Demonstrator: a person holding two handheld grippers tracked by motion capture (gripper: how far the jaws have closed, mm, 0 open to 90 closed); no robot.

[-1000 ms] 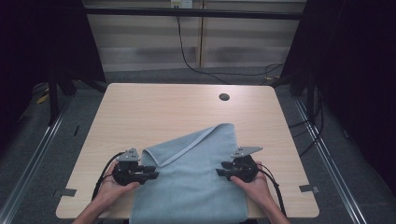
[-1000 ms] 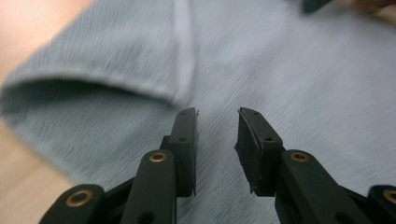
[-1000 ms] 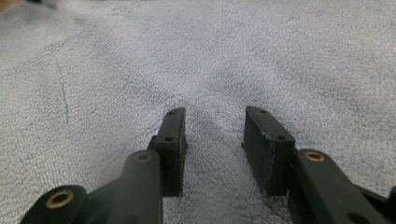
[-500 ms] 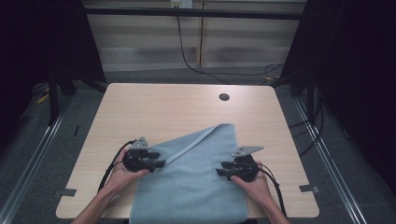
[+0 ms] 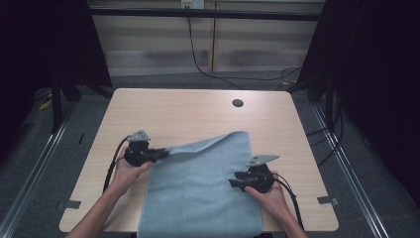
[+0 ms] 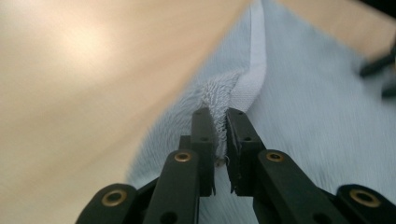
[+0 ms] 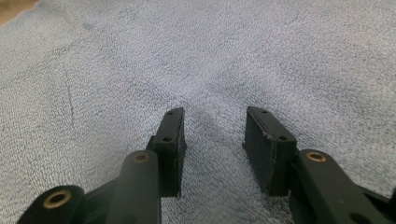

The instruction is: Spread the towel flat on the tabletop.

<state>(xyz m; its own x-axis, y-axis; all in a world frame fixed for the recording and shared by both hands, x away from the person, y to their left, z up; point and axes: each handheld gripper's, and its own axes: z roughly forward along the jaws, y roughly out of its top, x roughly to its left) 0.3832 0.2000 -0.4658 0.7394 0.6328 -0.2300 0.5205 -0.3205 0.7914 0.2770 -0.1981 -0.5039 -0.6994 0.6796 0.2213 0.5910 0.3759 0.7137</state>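
Pale blue terry cloth, a towel (image 5: 205, 188), lies over the lower middle of the light wooden surface (image 5: 183, 111) in the high view, its near end hanging past the bottom edge of the frame. Its far right corner sits flat just right of centre, while the far left edge is drawn out to the left in a raised, tapering fold.

The left claw (image 5: 161, 154), held in the person's left hand (image 5: 126, 171) at the left of centre, is clamped on the tip of that fold. In the left gripper view the two black jaws are pressed nearly together with the towel's hemmed edge (image 6: 254, 70) and a tuft of pile pinched between them; the left claw (image 6: 220, 140) rises from the bottom centre, with bare wood at the upper left and towel spreading to the right.

The right claw (image 5: 234, 183), in the person's right hand (image 5: 270, 196) at the lower right, rests at the towel's right edge and points toward the cloth's middle. In the right gripper view the right claw (image 7: 214, 149) stands spread, jaws apart, holding nothing, with towel lying under and between them.

A small dark round hole (image 5: 237, 103) marks the surface near its far edge, upper right of centre.
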